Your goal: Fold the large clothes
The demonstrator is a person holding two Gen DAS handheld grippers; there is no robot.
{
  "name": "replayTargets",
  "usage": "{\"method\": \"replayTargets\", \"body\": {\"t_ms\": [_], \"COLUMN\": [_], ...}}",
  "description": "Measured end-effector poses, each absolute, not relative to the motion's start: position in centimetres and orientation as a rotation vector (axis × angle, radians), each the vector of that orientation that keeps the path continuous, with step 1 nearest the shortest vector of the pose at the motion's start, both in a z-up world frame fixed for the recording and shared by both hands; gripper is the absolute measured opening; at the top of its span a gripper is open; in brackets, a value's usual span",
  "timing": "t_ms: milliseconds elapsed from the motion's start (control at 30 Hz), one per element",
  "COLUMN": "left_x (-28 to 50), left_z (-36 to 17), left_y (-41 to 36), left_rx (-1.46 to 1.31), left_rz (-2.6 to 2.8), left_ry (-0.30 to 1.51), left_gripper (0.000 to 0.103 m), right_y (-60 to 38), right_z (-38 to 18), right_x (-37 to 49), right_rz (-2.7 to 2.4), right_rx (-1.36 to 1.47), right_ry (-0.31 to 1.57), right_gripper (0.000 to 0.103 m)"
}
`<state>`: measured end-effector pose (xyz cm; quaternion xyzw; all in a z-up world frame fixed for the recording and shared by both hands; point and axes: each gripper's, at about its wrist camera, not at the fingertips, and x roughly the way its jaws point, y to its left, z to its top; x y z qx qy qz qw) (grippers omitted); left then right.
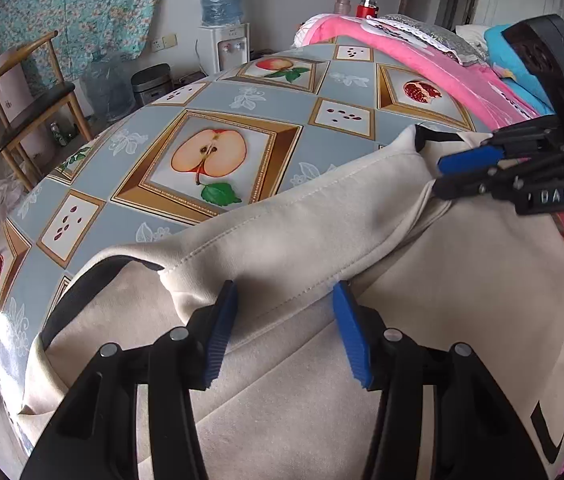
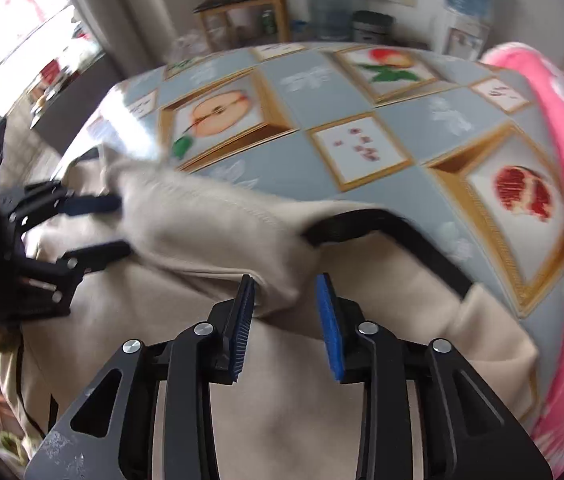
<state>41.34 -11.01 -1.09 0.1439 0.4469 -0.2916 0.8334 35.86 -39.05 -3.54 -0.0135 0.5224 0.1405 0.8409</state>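
1. Beige garment (image 1: 322,360): spread on the table (image 1: 242,96), top hem folded over.
2. Left gripper (image 1: 285,292): fingers parted, straddling the folded hem, not pinching.
3. Right gripper (image 2: 285,286): fingers parted around a cloth fold.

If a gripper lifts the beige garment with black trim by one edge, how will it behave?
The beige garment with black trim would probably sag and drape: its folded band already bends softly. The cloth looks thick, so perhaps rather heavy. On the glossy fruit-printed tablecloth it may slide when pulled.
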Motion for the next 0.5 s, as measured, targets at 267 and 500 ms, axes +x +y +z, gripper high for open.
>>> {"method": "replayTargets", "body": {"t_ms": [267, 500], "left_x": [41.4, 41.4], "left_z": [-1.2, -1.1], "left_y": [-10.9, -10.8], "left_rx": [0.295, 0.270], "left_rz": [-0.621, -0.604], "left_ry": [0.946, 0.950], "left_gripper": [0.049, 0.049], "right_y": [-37.8, -33.8], "right_z": [0.6, -4.8], "right_x": [35.2, 36.8], "right_rz": [0.301, 0.175], "right_rx": [0.025, -0.174], "right_ry": [0.972, 1.015], "right_gripper": [0.033, 0.032]}}
